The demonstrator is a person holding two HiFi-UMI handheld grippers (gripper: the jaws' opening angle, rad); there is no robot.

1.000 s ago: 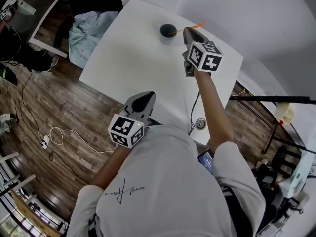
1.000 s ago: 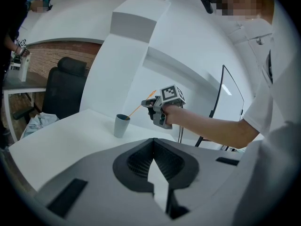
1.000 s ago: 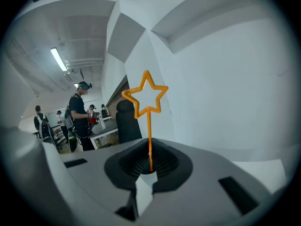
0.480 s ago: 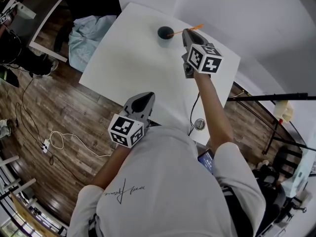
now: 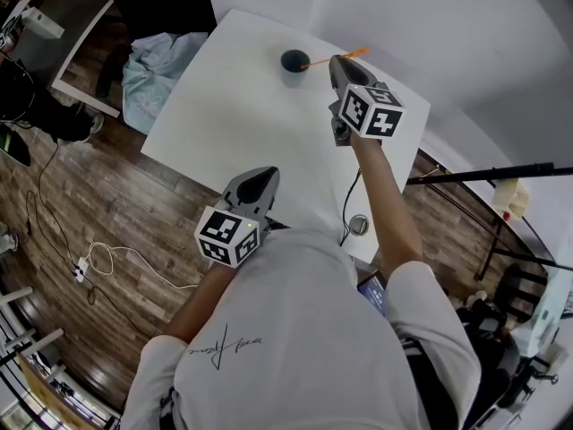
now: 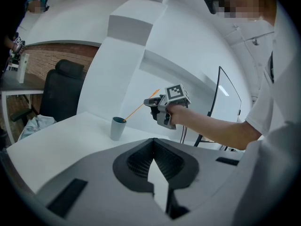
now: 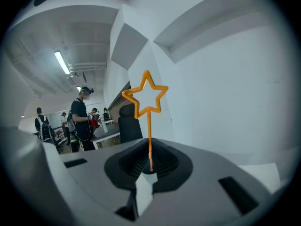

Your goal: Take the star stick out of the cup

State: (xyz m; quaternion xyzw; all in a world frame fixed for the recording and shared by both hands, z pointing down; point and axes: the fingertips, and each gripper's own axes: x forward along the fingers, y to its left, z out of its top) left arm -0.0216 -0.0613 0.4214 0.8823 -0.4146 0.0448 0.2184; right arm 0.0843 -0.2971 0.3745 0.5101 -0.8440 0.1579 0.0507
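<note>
While the thin orange star stick (image 5: 319, 61) leans in the small grey cup (image 5: 292, 64), step: pulling it out, likely just starting.
Right tongs (image 5: 337, 61): clenched on stick.
Left tongs (image 5: 260, 177): clenched, empty.
Cup: near white desk's (image 5: 228, 119) far edge.
Next: lift along slant.

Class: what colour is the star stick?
The star stick is orange, shown best in the right gripper view.

A white table (image 5: 242, 106) stood on the wood floor (image 5: 134, 213). A cup (image 5: 293, 64) sat near its far edge, and a small round fitting (image 5: 358, 225) near the right corner.
</note>
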